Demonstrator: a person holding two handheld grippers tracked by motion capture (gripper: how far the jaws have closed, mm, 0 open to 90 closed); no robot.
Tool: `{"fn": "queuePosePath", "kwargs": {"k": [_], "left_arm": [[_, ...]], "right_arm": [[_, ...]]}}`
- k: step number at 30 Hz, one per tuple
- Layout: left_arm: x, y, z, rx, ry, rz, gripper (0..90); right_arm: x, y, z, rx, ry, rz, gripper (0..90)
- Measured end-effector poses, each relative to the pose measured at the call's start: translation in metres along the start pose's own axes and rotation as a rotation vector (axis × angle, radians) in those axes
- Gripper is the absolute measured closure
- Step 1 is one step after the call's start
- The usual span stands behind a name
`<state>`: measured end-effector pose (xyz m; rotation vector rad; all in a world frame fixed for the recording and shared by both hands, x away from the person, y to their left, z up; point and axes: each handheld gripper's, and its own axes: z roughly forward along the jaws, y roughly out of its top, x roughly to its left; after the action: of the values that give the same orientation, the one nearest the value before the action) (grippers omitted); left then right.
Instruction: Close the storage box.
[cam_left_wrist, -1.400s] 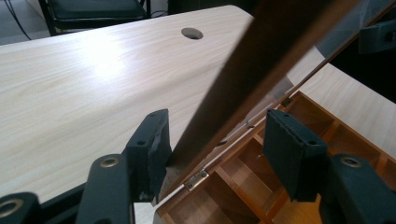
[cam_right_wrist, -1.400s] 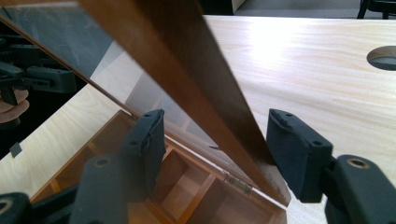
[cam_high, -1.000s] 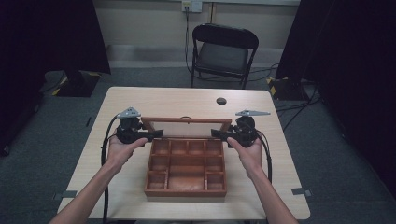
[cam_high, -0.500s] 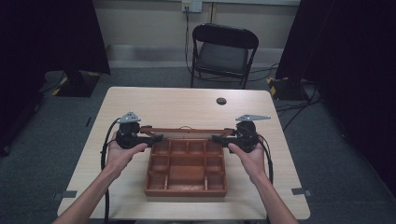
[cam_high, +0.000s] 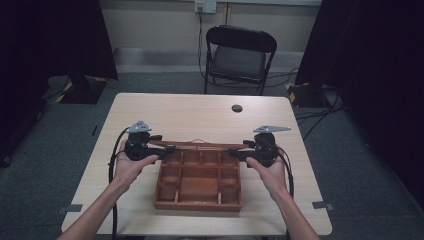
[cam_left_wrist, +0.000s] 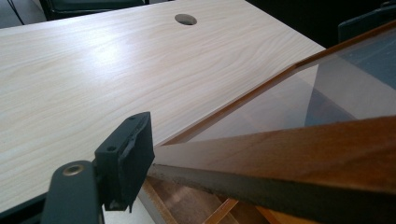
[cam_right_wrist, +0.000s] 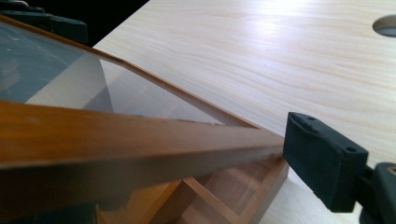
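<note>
A brown wooden box (cam_high: 198, 196) with several compartments sits open on the table, near the front. Its glass lid in a wooden frame (cam_high: 200, 145) hangs tilted over the box's far edge. My left gripper (cam_high: 167, 148) is shut on the lid's left end and my right gripper (cam_high: 236, 150) is shut on its right end. In the left gripper view one black finger (cam_left_wrist: 125, 158) presses the lid frame (cam_left_wrist: 303, 149), and the other is hidden behind it. The right gripper view has one finger (cam_right_wrist: 322, 158) against the lid frame (cam_right_wrist: 116, 140), with box compartments (cam_right_wrist: 224, 198) below.
The pale wooden table (cam_high: 200, 115) has a round cable hole (cam_high: 237, 108) at the far middle. A black folding chair (cam_high: 240, 55) stands beyond the table. Dark curtains hang at both sides. Cables trail from both grippers along the person's forearms.
Both grippers have moved down and toward the person with the lid, and the lid has dropped lower and flatter over the box.
</note>
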<state>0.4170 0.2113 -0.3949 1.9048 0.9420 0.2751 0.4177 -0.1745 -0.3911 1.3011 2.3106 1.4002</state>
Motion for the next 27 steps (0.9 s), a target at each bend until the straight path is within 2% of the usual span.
{"fn": "queuePosePath", "kwargs": {"k": [6,9,13,14,15,20,21,23,26,27], "left_arm": [[-0.003,0.000,-0.002,0.008,-0.018,0.014,27.0],[-0.005,0.000,-0.003,0.009,-0.023,0.020,28.1],[-0.006,0.000,-0.003,0.006,-0.028,0.020,27.5],[-0.006,0.000,-0.003,0.006,-0.027,0.018,27.5],[-0.007,0.000,-0.004,0.009,-0.028,0.021,27.2],[-0.008,-0.001,-0.005,0.016,-0.033,0.028,26.7],[-0.009,-0.002,-0.006,0.023,-0.036,0.040,26.5],[-0.010,-0.003,-0.006,0.016,-0.033,0.036,26.4],[-0.012,-0.004,-0.006,0.013,-0.027,0.036,25.9],[-0.013,-0.004,-0.007,0.014,-0.026,0.045,25.6]], "right_arm": [[-0.005,-0.006,-0.005,0.031,-0.017,0.010,22.5],[-0.007,-0.009,-0.011,0.047,-0.017,0.017,27.7],[-0.010,-0.016,-0.022,0.068,-0.058,0.021,35.3],[-0.010,-0.016,-0.022,0.068,-0.058,0.021,35.3],[-0.014,-0.017,-0.026,0.058,-0.077,0.040,37.5],[-0.019,-0.011,-0.033,0.040,-0.095,0.040,40.7],[-0.020,-0.007,-0.036,0.031,-0.120,0.030,41.0],[-0.021,-0.005,-0.037,0.030,-0.123,0.031,41.0],[-0.019,0.001,-0.040,0.014,-0.092,0.038,41.2],[-0.014,0.007,-0.041,0.008,-0.068,0.029,41.6]]}}
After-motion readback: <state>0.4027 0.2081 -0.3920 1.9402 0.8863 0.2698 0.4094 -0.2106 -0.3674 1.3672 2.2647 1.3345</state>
